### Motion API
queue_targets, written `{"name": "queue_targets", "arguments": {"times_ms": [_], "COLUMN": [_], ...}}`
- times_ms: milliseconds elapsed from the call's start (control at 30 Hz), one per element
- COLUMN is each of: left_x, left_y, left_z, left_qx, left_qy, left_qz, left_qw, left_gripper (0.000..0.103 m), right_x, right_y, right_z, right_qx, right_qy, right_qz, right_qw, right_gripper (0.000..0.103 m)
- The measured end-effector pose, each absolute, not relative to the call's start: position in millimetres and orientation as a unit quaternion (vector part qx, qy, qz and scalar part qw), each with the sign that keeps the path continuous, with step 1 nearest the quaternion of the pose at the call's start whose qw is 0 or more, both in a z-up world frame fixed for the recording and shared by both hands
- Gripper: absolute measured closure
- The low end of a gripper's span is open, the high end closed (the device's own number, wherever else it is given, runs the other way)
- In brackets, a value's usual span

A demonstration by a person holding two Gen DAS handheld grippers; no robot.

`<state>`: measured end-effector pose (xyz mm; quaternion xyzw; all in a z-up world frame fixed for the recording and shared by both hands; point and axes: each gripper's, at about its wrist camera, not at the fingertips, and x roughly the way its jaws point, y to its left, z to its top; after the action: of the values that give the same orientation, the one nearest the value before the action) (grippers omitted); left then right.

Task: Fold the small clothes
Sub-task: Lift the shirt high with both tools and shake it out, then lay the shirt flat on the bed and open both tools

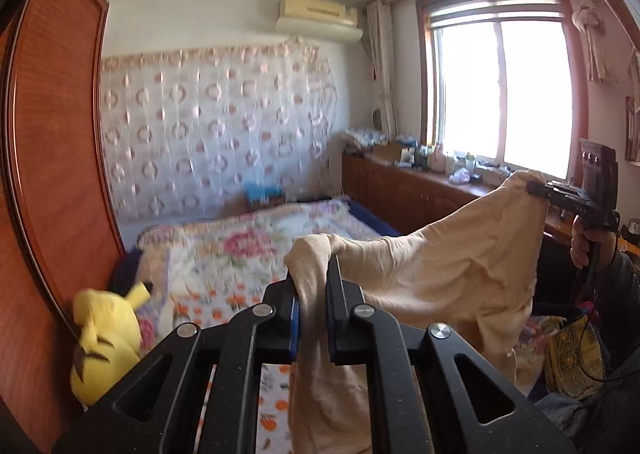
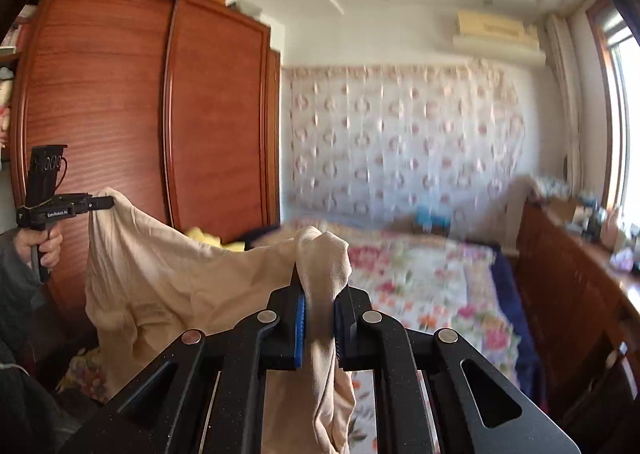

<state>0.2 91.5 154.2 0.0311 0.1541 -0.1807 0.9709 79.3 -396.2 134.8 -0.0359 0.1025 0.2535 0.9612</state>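
Fingers (image 1: 334,294) clamped tight on both sides: the left gripper (image 1: 312,286) pinches one bunched corner of the cream garment (image 1: 440,266), the right gripper (image 2: 320,294) pinches the other. It hangs spread between them, up off the floral bed (image 1: 248,250). Looks like the lift-and-straighten step. Next, I'd judge, it wants lowering flat onto the bedspread, corners kept level, before any fold.

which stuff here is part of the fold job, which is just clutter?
In play:
- beige garment, held up in the air between both tools
- left tool, shut on one corner
- right tool, shut on the other corner
- bed with floral cover, below the garment

Lying about:
- yellow plush toy
- wooden wardrobe
- cluttered window counter
- air conditioner
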Motion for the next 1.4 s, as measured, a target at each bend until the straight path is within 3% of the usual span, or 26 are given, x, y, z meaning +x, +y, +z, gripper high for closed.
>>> {"name": "queue_targets", "arguments": {"times_ms": [167,333,500,800,1400], "left_x": [27,97,201,317,375], "left_y": [103,118,130,113,114], "left_z": [197,195,122,-27,-81], "left_qx": [0.037,0.043,0.030,0.017,0.029], "left_qy": [0.124,0.136,0.201,0.329,0.374], "left_qz": [-0.154,-0.101,-0.074,-0.065,-0.079], "left_qw": [0.980,0.985,0.976,0.942,0.923], "left_gripper": [0.092,0.092,0.092,0.092,0.092], "right_x": [80,135,230,380,458], "right_y": [-397,-382,-337,-283,-282], "right_z": [196,217,180,50,16], "right_qx": [-0.067,-0.095,-0.112,-0.118,-0.124], "right_qy": [0.047,0.051,0.109,0.253,0.336], "right_qz": [0.237,0.217,0.190,0.156,0.154], "right_qw": [0.968,0.970,0.969,0.948,0.921], "right_gripper": [0.092,0.092,0.092,0.092,0.092]}}
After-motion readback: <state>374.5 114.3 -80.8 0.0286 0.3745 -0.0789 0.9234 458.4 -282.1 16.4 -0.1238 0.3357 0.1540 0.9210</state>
